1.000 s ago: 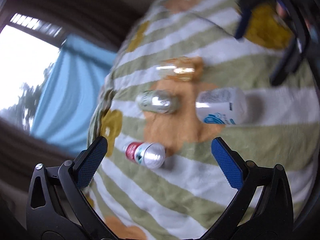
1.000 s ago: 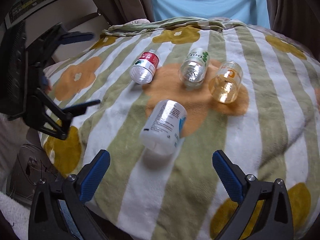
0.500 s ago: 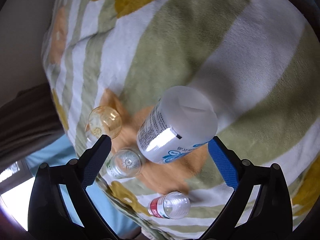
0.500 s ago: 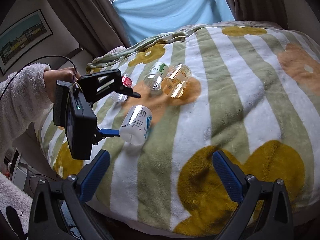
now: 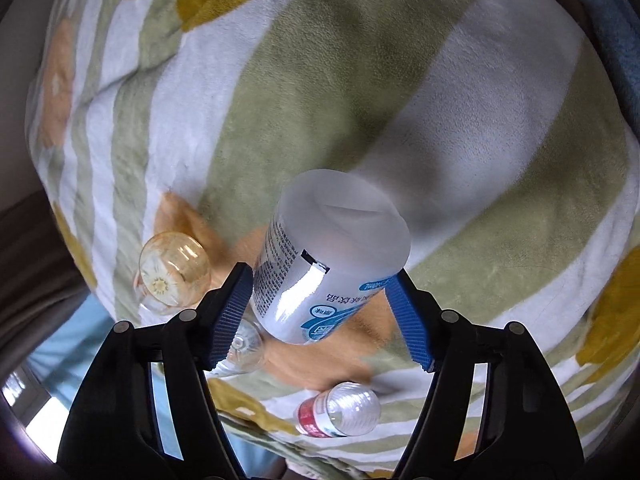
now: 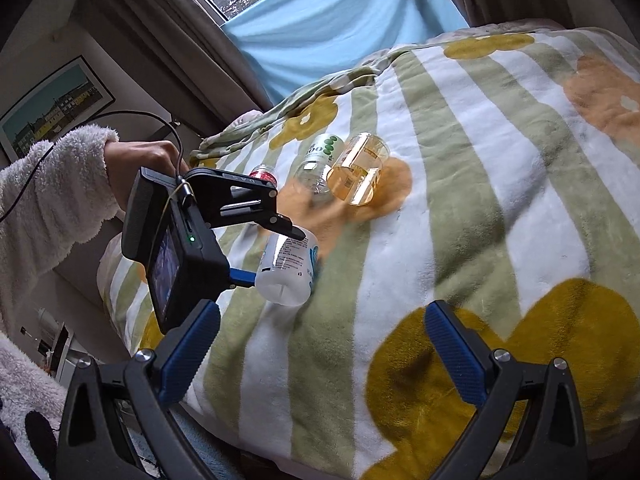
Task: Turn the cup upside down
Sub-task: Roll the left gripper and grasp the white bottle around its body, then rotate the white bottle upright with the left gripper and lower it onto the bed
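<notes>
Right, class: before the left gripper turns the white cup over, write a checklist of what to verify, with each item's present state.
1. Left gripper fingers straddle the white cup: ok.
2. Both pads firmly touching the cup wall: cannot tell.
3. Cup lifted off the blanket: cannot tell.
4. Amber cup and clear cup lie apart from the white cup: ok.
5. Right gripper open, holding nothing, away from the cups: ok.
6. Flip done: not ok; the cup lies on its side.
</notes>
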### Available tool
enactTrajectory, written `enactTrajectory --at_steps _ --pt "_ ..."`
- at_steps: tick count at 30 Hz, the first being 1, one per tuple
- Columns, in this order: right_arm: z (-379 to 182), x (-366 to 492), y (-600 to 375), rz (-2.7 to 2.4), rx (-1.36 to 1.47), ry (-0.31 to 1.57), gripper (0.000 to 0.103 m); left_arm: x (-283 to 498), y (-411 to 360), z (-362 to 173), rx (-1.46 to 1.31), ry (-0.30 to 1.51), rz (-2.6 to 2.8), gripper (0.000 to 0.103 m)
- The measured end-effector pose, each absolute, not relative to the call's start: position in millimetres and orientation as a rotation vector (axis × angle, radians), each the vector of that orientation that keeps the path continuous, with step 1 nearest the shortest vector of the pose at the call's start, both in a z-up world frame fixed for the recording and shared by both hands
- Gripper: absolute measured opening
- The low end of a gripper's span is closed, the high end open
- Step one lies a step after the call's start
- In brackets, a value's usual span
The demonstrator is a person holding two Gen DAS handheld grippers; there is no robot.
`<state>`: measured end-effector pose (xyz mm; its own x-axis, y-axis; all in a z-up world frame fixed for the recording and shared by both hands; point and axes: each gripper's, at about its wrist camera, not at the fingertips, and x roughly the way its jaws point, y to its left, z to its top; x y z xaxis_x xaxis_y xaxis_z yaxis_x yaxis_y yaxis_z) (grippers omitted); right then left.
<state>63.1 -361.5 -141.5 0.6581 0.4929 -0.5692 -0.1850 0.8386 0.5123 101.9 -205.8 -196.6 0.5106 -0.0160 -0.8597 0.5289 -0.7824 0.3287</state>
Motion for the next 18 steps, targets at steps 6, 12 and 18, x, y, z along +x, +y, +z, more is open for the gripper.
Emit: enactTrajectory --at_steps 6,12,18 --pt "-138.9 60.0 -359.2 0.439 0.477 0.736 0.102 136.8 -227.6 -178.0 1.785 0.978 -1.137 0.065" --pt "-137.1 54.7 -352.5 0.477 0.502 0.721 0.102 204.0 -225.4 -166.3 1.215 1.451 -0.899 0.064" --pt "-135.8 48.0 -344.3 0.501 0.491 0.721 0.102 225.7 -201.2 -171.3 0.951 1.56 -0.806 0.064"
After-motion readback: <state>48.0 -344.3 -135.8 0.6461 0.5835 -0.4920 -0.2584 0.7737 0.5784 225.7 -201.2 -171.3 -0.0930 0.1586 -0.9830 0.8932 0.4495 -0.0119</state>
